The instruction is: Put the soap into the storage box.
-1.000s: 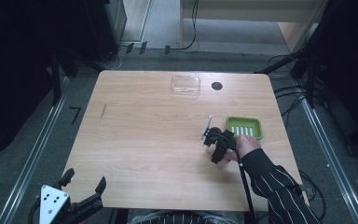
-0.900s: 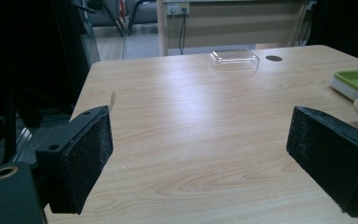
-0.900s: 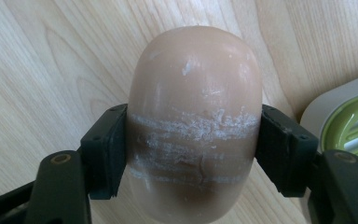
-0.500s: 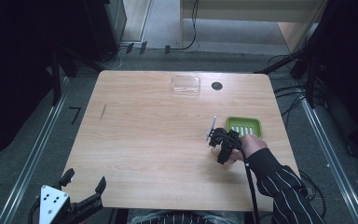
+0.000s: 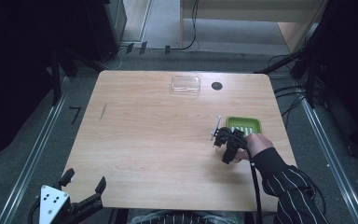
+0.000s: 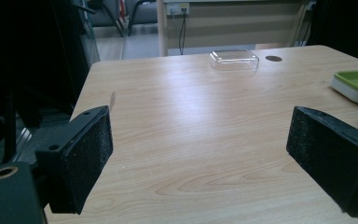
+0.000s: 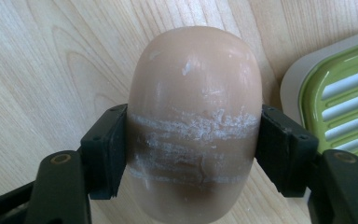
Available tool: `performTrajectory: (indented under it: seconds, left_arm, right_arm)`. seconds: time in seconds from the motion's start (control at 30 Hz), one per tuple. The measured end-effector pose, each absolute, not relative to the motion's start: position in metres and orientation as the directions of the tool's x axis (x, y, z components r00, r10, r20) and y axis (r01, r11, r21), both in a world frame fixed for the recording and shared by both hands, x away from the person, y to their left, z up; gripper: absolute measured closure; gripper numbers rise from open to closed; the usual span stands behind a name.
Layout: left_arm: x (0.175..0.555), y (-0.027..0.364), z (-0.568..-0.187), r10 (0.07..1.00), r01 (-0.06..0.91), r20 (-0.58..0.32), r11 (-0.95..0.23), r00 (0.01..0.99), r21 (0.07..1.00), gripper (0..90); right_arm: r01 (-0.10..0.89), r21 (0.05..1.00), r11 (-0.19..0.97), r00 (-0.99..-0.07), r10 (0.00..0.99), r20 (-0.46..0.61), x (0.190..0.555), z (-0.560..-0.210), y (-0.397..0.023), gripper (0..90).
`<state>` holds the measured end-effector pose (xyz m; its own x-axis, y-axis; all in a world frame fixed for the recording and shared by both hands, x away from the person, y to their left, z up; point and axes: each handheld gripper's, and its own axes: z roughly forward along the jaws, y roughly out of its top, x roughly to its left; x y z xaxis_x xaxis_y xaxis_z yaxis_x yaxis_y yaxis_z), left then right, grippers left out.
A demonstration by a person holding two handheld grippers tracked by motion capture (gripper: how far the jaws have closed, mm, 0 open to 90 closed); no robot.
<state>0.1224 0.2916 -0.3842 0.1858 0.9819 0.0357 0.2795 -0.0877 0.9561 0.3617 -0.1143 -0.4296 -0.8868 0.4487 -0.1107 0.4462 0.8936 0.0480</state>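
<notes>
A tan, oval bar of soap [image 7: 193, 93] with white scuff lines is clamped across its middle by my right gripper [image 7: 195, 151], just above the wooden table. A green slotted soap dish [image 7: 349, 93] with a pale rim lies right beside it. From above, the right gripper [image 5: 228, 142] hangs at the dish's [image 5: 243, 118] front left corner. My left gripper [image 5: 85, 179] is off the table's front left edge, open. Its pads [image 6: 81, 163] stand wide apart with nothing between them.
A clear plastic lid [image 5: 185, 85] lies at the back middle of the table, next to a round black hole [image 5: 216, 86]. Both the lid [image 6: 233, 59] and the green dish [image 6: 354, 86] also appear in the left gripper view. Cables and dark stands surround the table.
My right gripper has moved a little to the right, closer to the green dish. The left gripper has stayed where it was.
</notes>
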Motion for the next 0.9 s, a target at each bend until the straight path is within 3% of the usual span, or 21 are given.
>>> performTrajectory:
  seconds: [0.9]
  left_arm:
    - [0.122, 0.291, -0.384, 0.981, 0.279, 0.038, -0.090, 0.188, 0.956, 7.2]
  right_arm:
    - [0.442, 0.046, 0.896, -0.888, 0.445, -0.121, 0.367, -0.421, -0.143, 32.9]
